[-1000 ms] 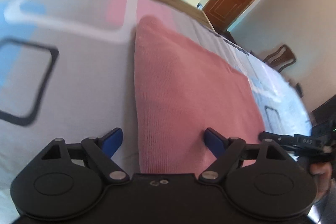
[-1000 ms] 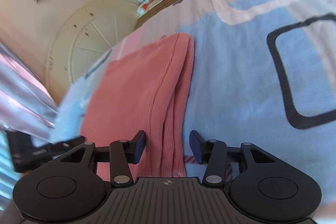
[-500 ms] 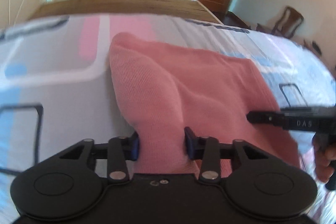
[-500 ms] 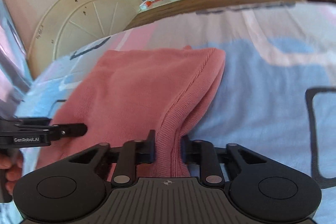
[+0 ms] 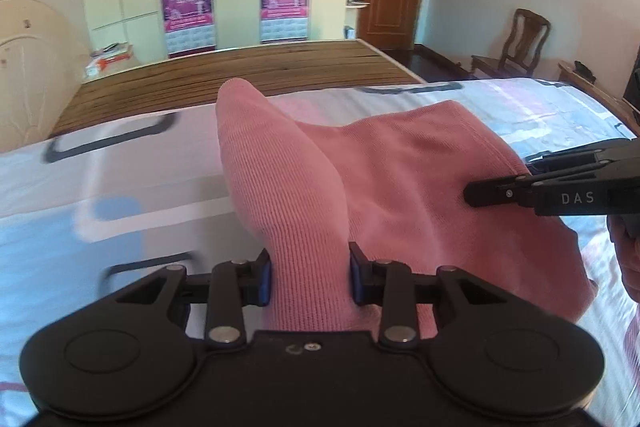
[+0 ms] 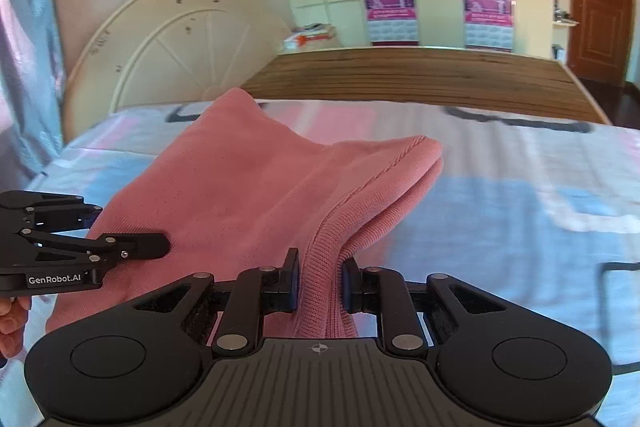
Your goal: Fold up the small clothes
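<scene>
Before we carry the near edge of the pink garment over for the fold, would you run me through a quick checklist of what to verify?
1. Left claw shut on the pink garment: ok; its jaws have just closed, cloth bunched between the pads.
2. Right claw shut on the ribbed edge: ok; both layers are pinched.
3. Near edge lifted off the bedsheet: ok.
4. Far end resting on the sheet: ok.
5. Cloth taut and even between the claws: not ok; it sags and creases.
6. Landing area beyond the garment unobstructed: cannot tell; the raised cloth hides part of it.
</scene>
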### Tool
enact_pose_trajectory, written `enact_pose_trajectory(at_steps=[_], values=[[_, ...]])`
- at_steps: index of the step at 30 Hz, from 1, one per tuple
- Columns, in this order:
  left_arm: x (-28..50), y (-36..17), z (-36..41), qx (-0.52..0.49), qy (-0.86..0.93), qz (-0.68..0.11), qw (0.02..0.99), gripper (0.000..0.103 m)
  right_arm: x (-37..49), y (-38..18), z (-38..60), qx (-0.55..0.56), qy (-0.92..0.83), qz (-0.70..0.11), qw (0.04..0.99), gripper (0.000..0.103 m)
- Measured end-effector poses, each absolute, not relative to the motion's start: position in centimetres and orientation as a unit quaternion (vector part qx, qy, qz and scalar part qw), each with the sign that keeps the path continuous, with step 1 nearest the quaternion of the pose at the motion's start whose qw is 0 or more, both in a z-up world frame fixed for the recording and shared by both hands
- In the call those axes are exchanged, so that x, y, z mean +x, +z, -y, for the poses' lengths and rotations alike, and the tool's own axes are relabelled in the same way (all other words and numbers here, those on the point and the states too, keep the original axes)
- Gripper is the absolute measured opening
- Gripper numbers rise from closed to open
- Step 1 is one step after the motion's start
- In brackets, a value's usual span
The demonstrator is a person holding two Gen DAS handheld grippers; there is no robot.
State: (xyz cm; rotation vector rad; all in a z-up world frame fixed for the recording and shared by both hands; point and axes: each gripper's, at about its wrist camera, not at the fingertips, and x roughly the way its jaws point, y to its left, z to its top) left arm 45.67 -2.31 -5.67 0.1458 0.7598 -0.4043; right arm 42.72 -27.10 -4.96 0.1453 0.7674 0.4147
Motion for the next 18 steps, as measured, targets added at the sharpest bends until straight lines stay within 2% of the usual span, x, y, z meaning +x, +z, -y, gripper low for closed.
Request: enact_pose_trajectory(at_steps=[12,14,15,16,18], values=[[44.8,-6.6,-13.5,0.073,-0.12,-0.408,0.902,0.034,43.7,-7.5,9.0,0.084,0.273,-0.388,0.876,0.019],[45.0,-7.4,-14.8,0.074,-0.123,-0.42,0.896,0.041,44.1,-8.2,7.5,0.079,0.274,-0.394,0.874,0.019],[44.9,-7.9,-15.4,0.076,-0.116,-0.418,0.898,0.05,44.2,-8.6,7.0,0.076,0.269,-0.399,0.873,0.019],[44.7,-8.2,-15.8,0.08,-0.105,-0.414,0.901,0.054,44.3,-9.1,6.8,0.072,0.261,-0.405,0.873,0.019],[44.4,-8.7,-16.7,0.071,-0.106,-0.407,0.905,0.05,44.7,-10.1,7.0,0.077,0.251,-0.419,0.869,0.019]])
